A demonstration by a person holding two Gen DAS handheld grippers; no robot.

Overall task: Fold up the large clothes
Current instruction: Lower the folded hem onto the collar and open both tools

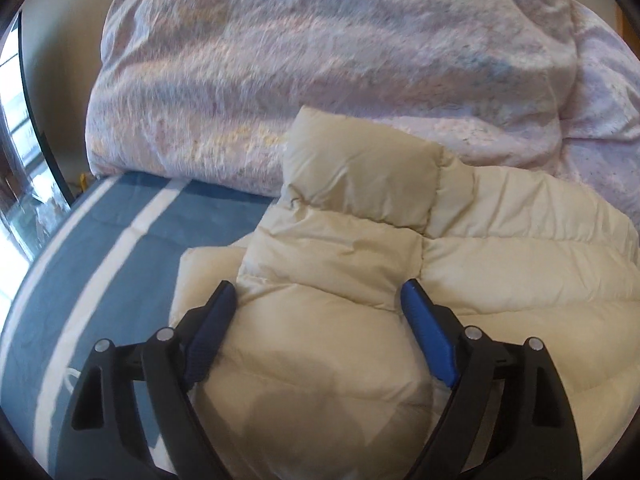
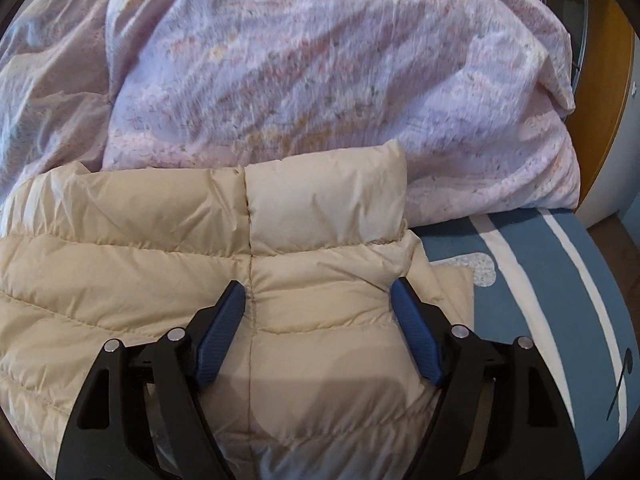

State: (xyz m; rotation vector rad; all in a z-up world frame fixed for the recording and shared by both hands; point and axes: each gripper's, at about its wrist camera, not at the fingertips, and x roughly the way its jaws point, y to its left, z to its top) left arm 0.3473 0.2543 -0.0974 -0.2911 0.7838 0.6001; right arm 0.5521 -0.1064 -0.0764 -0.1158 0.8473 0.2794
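A cream quilted down jacket (image 1: 400,264) is laid flat on a blue bedsheet (image 1: 120,240) with white stripes, its stand-up collar (image 1: 360,176) turned toward a heaped pink floral duvet (image 1: 320,60), which it touches or nearly touches. The left gripper (image 1: 318,292) is held over the jacket's left part, the right gripper (image 2: 318,292) over its right part below the collar; in both views the blue finger pads (image 1: 212,320) are spread wide, and no cloth is pinched between them. Whether the fingers rest on the fabric or hover just above it cannot be told.

The jacket is judged to be light, soft and springy: the puffed channels between the stitch lines are expected to compress under a grip and to rebound once released, so folds may reopen. The shell appears smooth and faintly glossy, and is therefore judged slippery; a shallow pinch on a rounded channel is likely to slide off. A hold is best taken at the outer edges, at the side hem visible beside the bedsheet (image 2: 460,280) or at a shoulder seam near the collar, where layers are thinner and a stitched ridge gives purchase. The centre seam (image 2: 250,260) is suggested as a natural fold line.
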